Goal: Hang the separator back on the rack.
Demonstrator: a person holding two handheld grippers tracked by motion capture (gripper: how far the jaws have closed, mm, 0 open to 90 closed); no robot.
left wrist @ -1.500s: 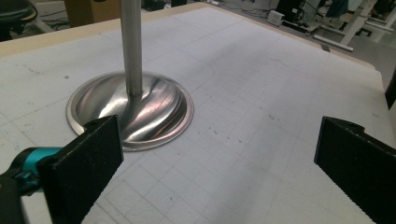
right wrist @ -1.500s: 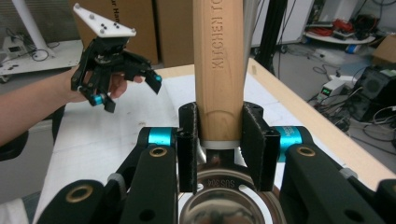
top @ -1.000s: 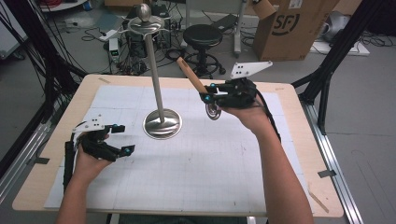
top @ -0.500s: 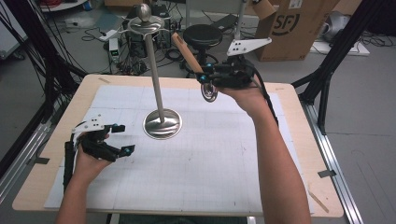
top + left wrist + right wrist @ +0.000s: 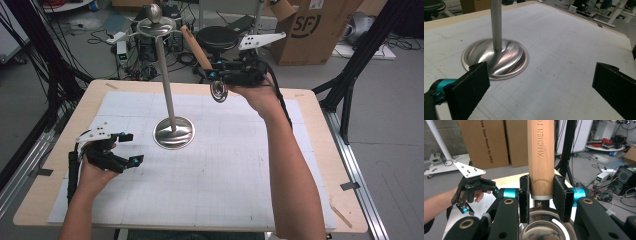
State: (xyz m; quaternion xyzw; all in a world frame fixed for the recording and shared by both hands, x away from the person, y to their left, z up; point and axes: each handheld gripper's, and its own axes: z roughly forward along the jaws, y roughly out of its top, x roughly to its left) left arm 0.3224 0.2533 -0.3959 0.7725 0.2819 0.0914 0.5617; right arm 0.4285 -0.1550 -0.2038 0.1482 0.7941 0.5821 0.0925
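Wooden-handled utensil [image 5: 200, 52]: pale wood handle, squared in section, with the lettering "KITCHEN TO…" burned along it and a light band at its lower end; below that, a steel neck and a round polished steel bowl stamped "SUS 304" [image 5: 541, 226]. Bowl contents cannot be made out. Location: held in the air above the far side of the bench [image 5: 320, 165], handle slanting up and away, bowl hanging below, near the top of the stand but apart from it.

Right hand-held gripper [image 5: 220, 75]: clenched on the handle's lower end, one black pad on either side.

Left hand-held gripper [image 5: 131, 148]: released, jaws wide apart with nothing between them, low over the bench's near left part, aimed at the stand's base.

Steel stand [image 5: 172, 131]: upright pole on a round dished base, standing on the white gridded mat [image 5: 225, 175]; ball finial and hooked ring at the top.
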